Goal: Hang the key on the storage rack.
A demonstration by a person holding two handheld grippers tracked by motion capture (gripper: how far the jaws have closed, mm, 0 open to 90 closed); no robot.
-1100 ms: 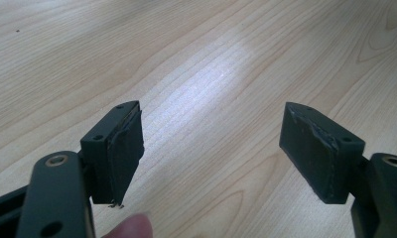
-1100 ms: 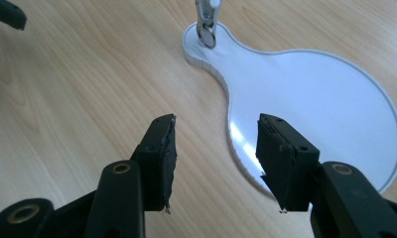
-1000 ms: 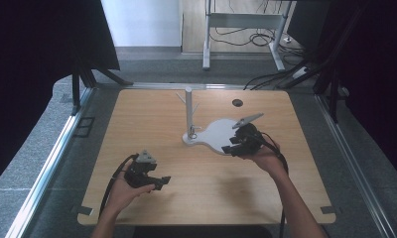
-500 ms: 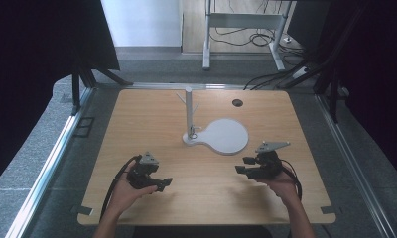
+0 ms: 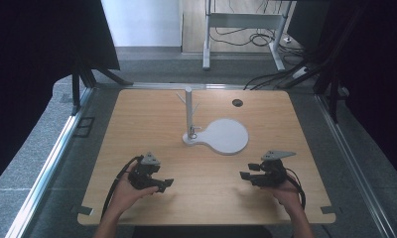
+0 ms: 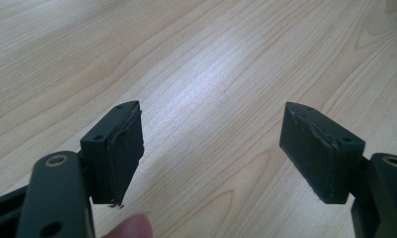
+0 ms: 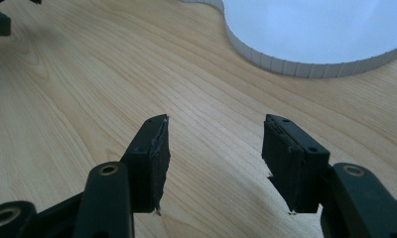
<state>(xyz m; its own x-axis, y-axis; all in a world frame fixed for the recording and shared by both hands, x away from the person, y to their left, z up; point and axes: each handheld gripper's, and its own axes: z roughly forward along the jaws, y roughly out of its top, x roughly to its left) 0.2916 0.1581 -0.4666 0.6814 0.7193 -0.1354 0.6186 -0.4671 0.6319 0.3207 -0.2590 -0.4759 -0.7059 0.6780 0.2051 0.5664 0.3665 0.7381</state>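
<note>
High view: white stand (image 5: 221, 136), round flat base with an upright post (image 5: 188, 111), sits mid-table, beyond both hands. Nothing hangs on the post's small pegs that I can make out. Right gripper (image 5: 248, 177) rests low over the wooden table (image 5: 137, 114), just short of the base and apart from it; its jaws have just been opening and now stand wide with nothing between them. In the right gripper view the base's ribbed edge (image 7: 305, 67) lies ahead, past bare wood. Left gripper (image 5: 164, 185) is near the table's front, well apart from the stand, jaws also spread, empty; a fingertip (image 6: 132, 229) shows at its bottom edge.

Judgement: this looks like a parked pose with the stand released. To do it well: keep both grippers clear of the base so it is not nudged, hold jaws open, and keep the trailing cable (image 5: 114, 183) from sweeping toward the post.
</note>
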